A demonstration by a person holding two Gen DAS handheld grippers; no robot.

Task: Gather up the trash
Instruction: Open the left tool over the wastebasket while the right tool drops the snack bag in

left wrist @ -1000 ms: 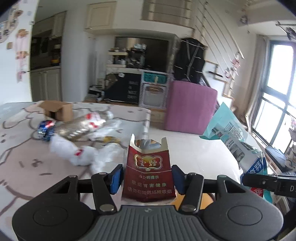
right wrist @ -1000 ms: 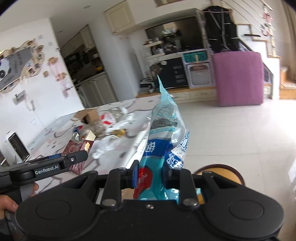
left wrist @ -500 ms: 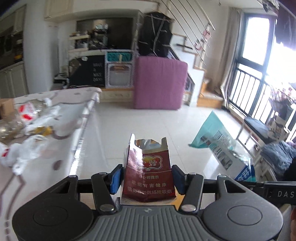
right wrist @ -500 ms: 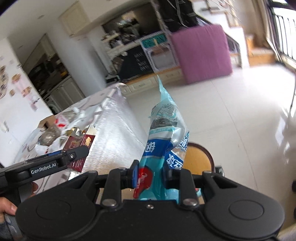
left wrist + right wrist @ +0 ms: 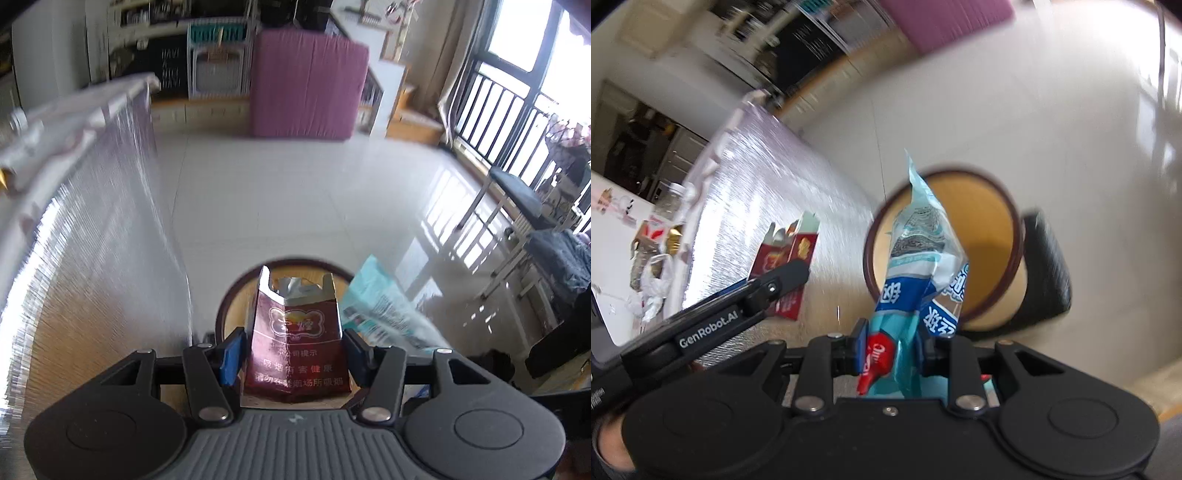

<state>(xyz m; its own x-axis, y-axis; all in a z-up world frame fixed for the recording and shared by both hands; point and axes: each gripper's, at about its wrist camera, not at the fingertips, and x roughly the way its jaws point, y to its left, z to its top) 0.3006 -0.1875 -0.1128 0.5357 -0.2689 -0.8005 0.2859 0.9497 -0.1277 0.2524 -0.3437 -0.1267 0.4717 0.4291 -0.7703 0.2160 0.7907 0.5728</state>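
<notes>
While I look along my left tongs (image 5: 293,354), their blue pads pinch a dark red cigarette pack (image 5: 295,343) by its two sides, torn top up, so it stays upright and cannot slip. It hangs over the near part of the round bin (image 5: 236,306), whose dark rim and yellow inside show just behind it; I judge I hold it there to drop it in. Right of the bin's rim, the pale blue snack wrapper (image 5: 380,310) reaches in from my other tongs. The pack hides most of the bin's mouth, so I cannot tell what already lies inside, and the foil-clad table side (image 5: 96,236) left of the bin is smeared by blur. Along my right tongs (image 5: 892,350), the pads are pressed nearly together on the wrapper's crumpled lower end, its tip standing up in front of the bin's near rim. Left of the bin my left tongs carry the red pack beside the foil. A dark thing (image 5: 1047,273) right of the bin is too blurred to name, and the wrapper covers part of the opening.
</notes>
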